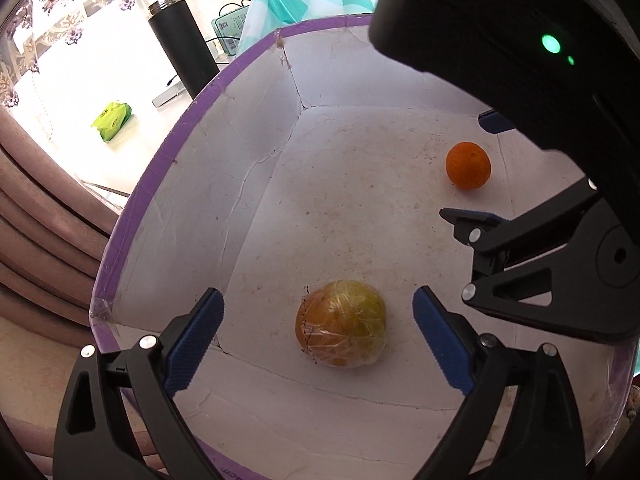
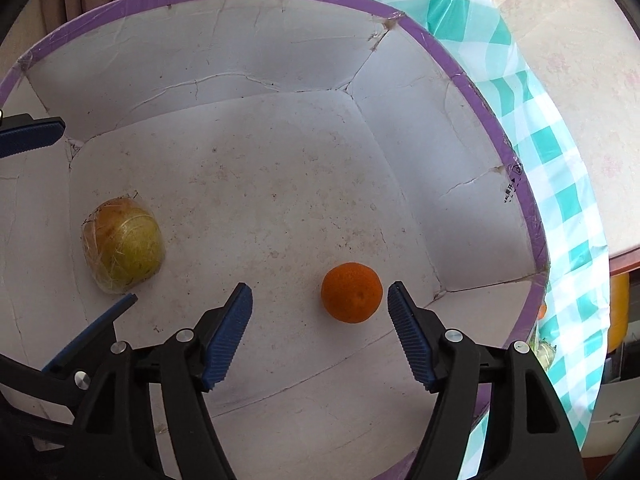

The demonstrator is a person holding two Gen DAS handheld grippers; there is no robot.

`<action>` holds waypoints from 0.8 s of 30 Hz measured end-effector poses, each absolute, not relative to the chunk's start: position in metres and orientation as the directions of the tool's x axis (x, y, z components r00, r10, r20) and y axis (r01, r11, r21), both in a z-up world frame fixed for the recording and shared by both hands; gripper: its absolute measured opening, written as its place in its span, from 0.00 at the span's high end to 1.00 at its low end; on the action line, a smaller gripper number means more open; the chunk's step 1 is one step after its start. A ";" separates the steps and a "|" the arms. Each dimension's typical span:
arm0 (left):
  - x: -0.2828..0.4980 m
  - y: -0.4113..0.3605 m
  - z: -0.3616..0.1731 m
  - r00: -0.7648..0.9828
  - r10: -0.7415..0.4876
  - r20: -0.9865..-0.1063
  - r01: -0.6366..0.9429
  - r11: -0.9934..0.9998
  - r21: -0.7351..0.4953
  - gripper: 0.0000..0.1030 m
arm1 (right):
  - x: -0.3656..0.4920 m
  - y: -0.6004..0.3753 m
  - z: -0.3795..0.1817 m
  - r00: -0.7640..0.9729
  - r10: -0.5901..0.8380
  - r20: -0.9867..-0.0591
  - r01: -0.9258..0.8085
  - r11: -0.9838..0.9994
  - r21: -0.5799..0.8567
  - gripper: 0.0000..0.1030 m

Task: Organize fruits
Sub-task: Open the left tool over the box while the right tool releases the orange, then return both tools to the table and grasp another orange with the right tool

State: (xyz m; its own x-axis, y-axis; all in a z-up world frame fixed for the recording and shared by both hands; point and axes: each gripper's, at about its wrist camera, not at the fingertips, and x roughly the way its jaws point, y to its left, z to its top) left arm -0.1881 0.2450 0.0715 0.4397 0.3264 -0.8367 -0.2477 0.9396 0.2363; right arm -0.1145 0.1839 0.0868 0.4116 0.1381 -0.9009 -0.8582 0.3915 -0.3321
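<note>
A white cardboard box with a purple rim [image 1: 188, 116] [image 2: 476, 80] holds two fruits. A yellow-green fruit wrapped in clear film [image 1: 341, 323] [image 2: 123, 245] lies on the box floor. A small orange [image 1: 468, 165] [image 2: 351, 293] lies apart from it. My left gripper [image 1: 318, 338] is open over the box, its blue pads either side of the wrapped fruit, not touching it. My right gripper [image 2: 320, 300] is open, the orange between its pads near the right one. Each gripper shows in the other's view: the right one [image 1: 480, 168], the left one [image 2: 80, 216].
A black flask [image 1: 184, 44] and a green packet [image 1: 113, 119] sit on a bright table beyond the box. A teal checked cloth [image 2: 560, 184] lies beside the box. Pink curtain folds [image 1: 48, 216] hang at the left.
</note>
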 end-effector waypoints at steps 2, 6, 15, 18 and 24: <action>-0.190 0.240 0.075 0.445 0.353 -0.823 -0.257 0.931 0.260 0.07 | -0.116 0.184 0.091 0.428 0.167 -0.888 -0.850 0.409 -0.333 0.27; -0.195 0.232 0.090 0.481 0.433 -0.763 -0.285 0.900 0.331 0.07 | -0.123 0.174 0.112 0.541 0.276 -0.794 -0.794 0.478 -0.375 0.19; -0.233 0.176 0.179 0.798 0.470 -0.378 -0.361 0.874 0.325 0.05 | -0.107 0.076 0.196 0.726 0.539 -0.427 -0.651 0.738 -0.175 0.12; -0.250 0.138 0.205 0.900 0.375 -0.221 -0.308 0.907 0.288 0.02 | -0.079 0.023 0.201 0.744 0.560 -0.365 -0.598 0.801 0.010 0.11; -0.225 0.045 0.197 0.970 0.118 -0.213 -0.046 0.948 0.316 0.02 | -0.028 -0.077 0.147 0.780 0.408 -0.476 -0.371 0.912 0.174 0.11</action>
State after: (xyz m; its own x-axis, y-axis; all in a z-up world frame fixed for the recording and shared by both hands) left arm -0.2250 0.0452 0.1974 0.9700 0.1178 -0.2125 -0.0458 0.9476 0.3160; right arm -0.0281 -0.0769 0.1475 0.7795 0.4077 -0.4755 -0.3709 0.9122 0.1741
